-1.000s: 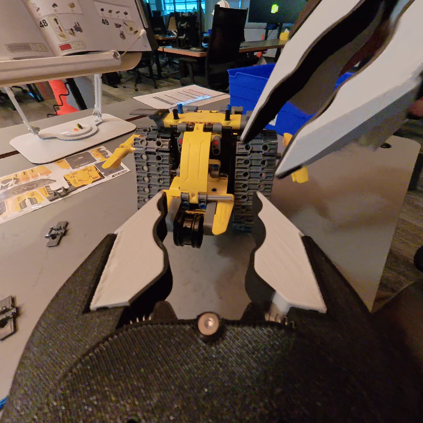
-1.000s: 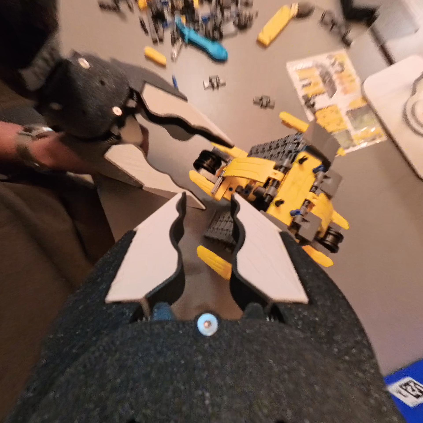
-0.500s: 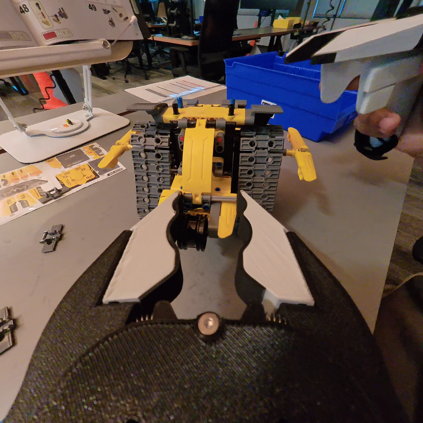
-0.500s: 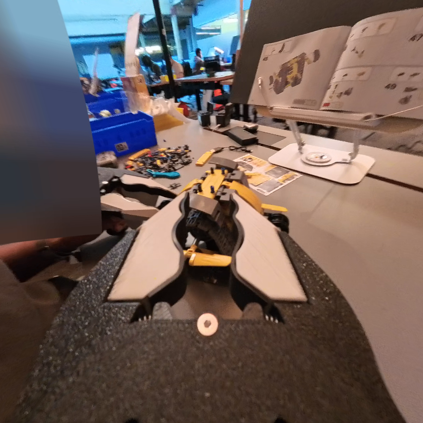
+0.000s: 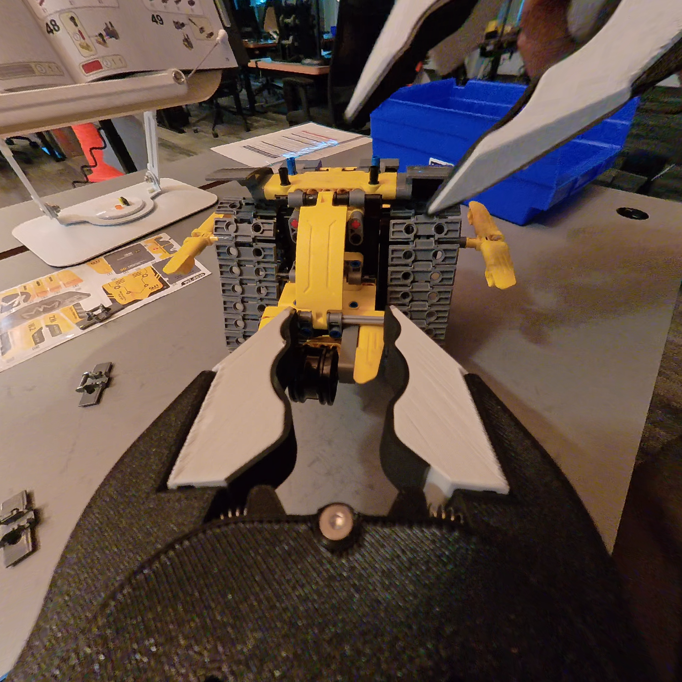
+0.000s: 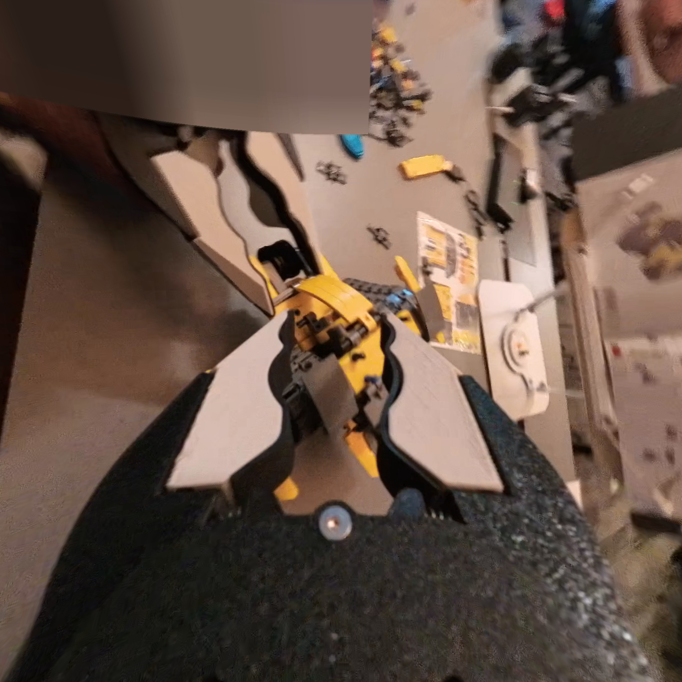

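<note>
Both grippers worked on the yellow-and-grey tracked brick vehicle [image 5: 334, 254], which stood on the grey table [image 5: 553, 332] in front of a blue bin [image 5: 516, 121]. Left gripper [image 5: 337, 313] was clamped on the vehicle's near yellow nose, just above a black wheel [image 5: 313, 376], while the right gripper [image 5: 391, 162] came down from above with its fingers spread, one tip touching the top of the grey track on that side. A sticker sheet [image 5: 73, 291], loose grey links [image 5: 94, 383] and a booklet stand [image 5: 110, 214] lay off to the side.
</note>
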The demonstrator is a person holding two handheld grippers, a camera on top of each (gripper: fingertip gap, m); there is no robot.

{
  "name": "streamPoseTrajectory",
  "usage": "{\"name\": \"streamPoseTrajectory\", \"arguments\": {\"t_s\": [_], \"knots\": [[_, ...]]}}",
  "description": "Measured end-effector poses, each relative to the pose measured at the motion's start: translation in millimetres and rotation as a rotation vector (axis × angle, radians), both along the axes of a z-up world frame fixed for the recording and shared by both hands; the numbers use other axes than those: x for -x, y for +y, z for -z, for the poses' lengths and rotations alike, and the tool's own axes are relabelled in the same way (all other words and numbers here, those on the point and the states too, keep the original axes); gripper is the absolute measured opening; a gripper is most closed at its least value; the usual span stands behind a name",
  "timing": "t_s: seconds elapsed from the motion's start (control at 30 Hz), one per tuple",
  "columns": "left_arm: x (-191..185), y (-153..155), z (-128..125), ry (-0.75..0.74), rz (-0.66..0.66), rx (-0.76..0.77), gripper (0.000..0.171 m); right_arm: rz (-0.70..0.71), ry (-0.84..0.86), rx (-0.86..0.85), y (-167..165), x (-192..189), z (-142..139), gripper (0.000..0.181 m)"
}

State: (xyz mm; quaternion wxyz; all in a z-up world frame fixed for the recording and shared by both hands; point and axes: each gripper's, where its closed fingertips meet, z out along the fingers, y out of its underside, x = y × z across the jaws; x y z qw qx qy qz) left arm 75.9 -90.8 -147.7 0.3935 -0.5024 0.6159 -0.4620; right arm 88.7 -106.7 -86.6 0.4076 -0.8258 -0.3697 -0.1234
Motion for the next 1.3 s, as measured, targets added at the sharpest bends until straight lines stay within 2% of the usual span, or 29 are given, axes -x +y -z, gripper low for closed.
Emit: {"name": "streamPoseTrajectory", "arguments": {"t_s": [0.13, 0.2, 0.4, 0.43, 0.57, 0.77, 1.3], "knots": [[0.1, -0.6, 0.1, -0.001, 0.001, -0.005, 0.045, -0.202, -0.197, 0.238, 13.3, 11.4, 23.0, 0.045], [0.2, -0.6, 0.1, 0.000, 0.006, 0.005, 0.045, -0.251, -0.281, 0.339, 18.7, 10.2, 33.3, 0.055], [-0.2, 2.2, -0.4, 0.003, 0.000, 0.033, 0.043, -0.307, -0.206, 0.651, 21.4, 18.7, 50.1, 0.065], [-0.1, 1.8, -0.4, 0.004, 0.006, 0.039, 0.043, -0.311, -0.202, 0.659, 23.9, 18.7, 48.1, 0.054], [-0.1, 2.2, -0.6, 0.006, 0.012, 0.055, 0.043, -0.318, -0.170, 0.690, 29.5, 18.2, 37.4, 0.044], [-0.5, 3.0, -0.2, 0.012, 0.014, 0.069, 0.043, -0.376, -0.282, 0.694, 35.0, 11.0, 51.9, 0.026], [-1.9, 4.5, 3.8, 0.035, -0.006, 0.053, 0.045, -0.436, -0.238, 0.683, 36.7, 10.1, 47.6, 0.024]]}}
